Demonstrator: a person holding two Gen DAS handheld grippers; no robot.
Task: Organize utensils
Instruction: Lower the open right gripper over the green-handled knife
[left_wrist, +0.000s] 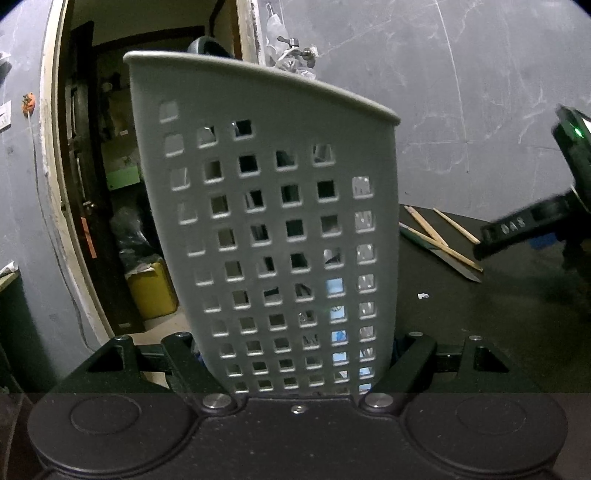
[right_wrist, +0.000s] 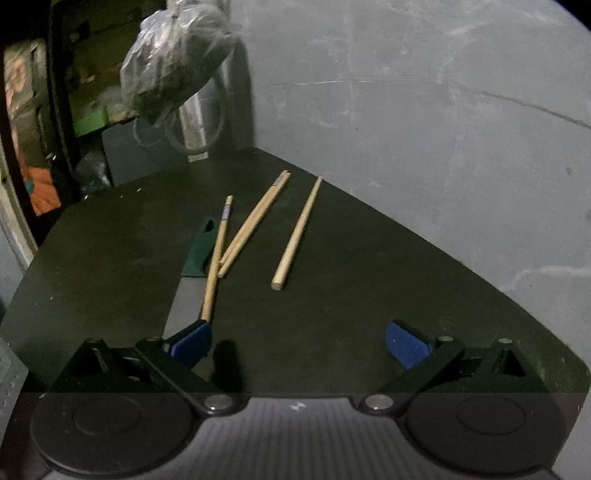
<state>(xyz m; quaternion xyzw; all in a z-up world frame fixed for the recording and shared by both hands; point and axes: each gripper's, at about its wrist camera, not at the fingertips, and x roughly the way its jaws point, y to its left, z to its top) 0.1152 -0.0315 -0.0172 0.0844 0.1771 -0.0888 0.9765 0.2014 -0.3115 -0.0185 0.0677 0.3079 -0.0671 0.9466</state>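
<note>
- My left fingers (left_wrist: 301, 360) are clamped on the base of a grey perforated utensil holder (left_wrist: 266, 221). The holder fills the gap between them, and it sits tilted, its rim leaning away toward the doorway.
- I judge I hold it low so the open top stays free to take whatever goes in next. Blue shows through its lower holes, though I cannot tell what that is.
- My right fingers (right_wrist: 299, 345) stand wide apart with nothing between them, hovering low over the dark tabletop (right_wrist: 369, 295). The left blue pad (right_wrist: 192, 341) sits just beside the near tip of a chopstick, but I cannot tell if it touches.
- Just past that pad lies a knife (right_wrist: 184, 295), grey blade toward me and green handle away, with that chopstick (right_wrist: 217, 258) lying across it.
- A pair of chopsticks (right_wrist: 255, 223) crosses the first one further out, and a single chopstick (right_wrist: 297, 234) lies apart to the right, clear of the rest.
- So the utensils are loose on the tabletop, none yet in the holder, as far as I can judge. The lone chopstick looks the easiest first pick, since nothing overlaps it.
- Thin sticks lying flat give little to pinch, so a low, square approach seems wise.
- Beyond the tabletop stands a grey wall (right_wrist: 443, 110), with a plastic bag (right_wrist: 173, 55) hanging at the left.
</note>
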